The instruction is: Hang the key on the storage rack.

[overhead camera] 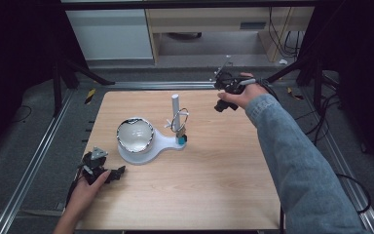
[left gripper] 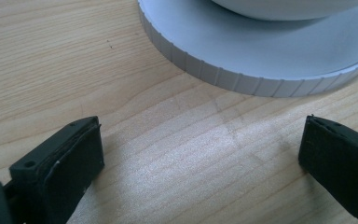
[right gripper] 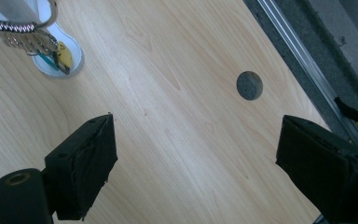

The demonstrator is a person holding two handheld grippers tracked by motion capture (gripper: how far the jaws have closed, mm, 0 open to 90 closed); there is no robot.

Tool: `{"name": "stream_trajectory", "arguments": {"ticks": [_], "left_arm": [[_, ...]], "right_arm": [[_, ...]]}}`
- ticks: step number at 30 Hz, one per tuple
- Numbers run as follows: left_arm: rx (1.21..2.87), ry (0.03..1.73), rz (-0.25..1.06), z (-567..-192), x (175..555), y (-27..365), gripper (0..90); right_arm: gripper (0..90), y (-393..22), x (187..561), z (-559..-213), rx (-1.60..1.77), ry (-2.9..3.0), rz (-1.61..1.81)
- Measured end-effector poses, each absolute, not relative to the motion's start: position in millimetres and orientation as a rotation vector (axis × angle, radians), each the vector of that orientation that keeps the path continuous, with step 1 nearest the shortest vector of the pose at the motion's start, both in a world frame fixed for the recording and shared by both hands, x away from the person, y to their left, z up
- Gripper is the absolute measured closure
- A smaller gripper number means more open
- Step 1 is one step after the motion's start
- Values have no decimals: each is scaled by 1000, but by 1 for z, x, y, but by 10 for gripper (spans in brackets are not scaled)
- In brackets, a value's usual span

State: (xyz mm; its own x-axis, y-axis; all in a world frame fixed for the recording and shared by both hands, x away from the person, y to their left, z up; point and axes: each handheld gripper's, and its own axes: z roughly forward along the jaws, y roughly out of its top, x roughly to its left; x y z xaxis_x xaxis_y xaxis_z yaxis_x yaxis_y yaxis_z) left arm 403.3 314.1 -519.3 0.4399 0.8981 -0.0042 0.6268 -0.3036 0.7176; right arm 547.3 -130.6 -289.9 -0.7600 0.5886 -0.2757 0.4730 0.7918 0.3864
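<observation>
Keys [overhead camera: 180,130] hang on a ring from the short arm of a white stand [overhead camera: 148,146], mid-table and slightly toward the far edge; a bowl [overhead camera: 135,135] sits on the stand's round base. In the right gripper view the bunch [right gripper: 56,53] dangles just above the stand's small end. Right hand-held gripper [overhead camera: 222,100] hovers near the far right corner, jaws wide apart, nothing held. Left hand-held gripper [overhead camera: 108,174] rests low by the near left corner, jaws also spread and empty, the ribbed rim of the stand base [left gripper: 242,70] just ahead of them. Risks, as I judge them: a reach for the ring may snag the upright post [overhead camera: 175,105] and tip or drag the stand, since nothing pins it; a loose pinch could let the keys swing or drop into the bowl. The left jaws, so near the base, could nudge it. Room: broad bare table [overhead camera: 224,170] along the near and right edges. A round hole [right gripper: 249,85] lies near the right edge; black frame rails close in beyond.
</observation>
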Motion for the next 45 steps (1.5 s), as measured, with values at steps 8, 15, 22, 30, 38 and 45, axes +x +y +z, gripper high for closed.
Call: {"name": "stream_trajectory", "arguments": {"ticks": [8,15,22,30,38,45], "left_arm": [[2036,1277,534,-520,403,314,0],[2036,1278,533,-519,403,314,0],[2041,1277,533,-519,403,314,0],[2041,1277,533,-519,403,314,0],[2041,1277,533,-519,403,314,0],[2040,1276,534,-519,403,314,0]], "right_arm": [[135,-158,531,-323,811,2531,464],[140,-177,518,-347,822,2489,491],[154,-205,507,-380,900,2471,506],[155,-220,499,-411,953,2484,522],[153,-232,499,-434,1022,2474,576],[153,-246,501,-455,1115,2410,645]]}}
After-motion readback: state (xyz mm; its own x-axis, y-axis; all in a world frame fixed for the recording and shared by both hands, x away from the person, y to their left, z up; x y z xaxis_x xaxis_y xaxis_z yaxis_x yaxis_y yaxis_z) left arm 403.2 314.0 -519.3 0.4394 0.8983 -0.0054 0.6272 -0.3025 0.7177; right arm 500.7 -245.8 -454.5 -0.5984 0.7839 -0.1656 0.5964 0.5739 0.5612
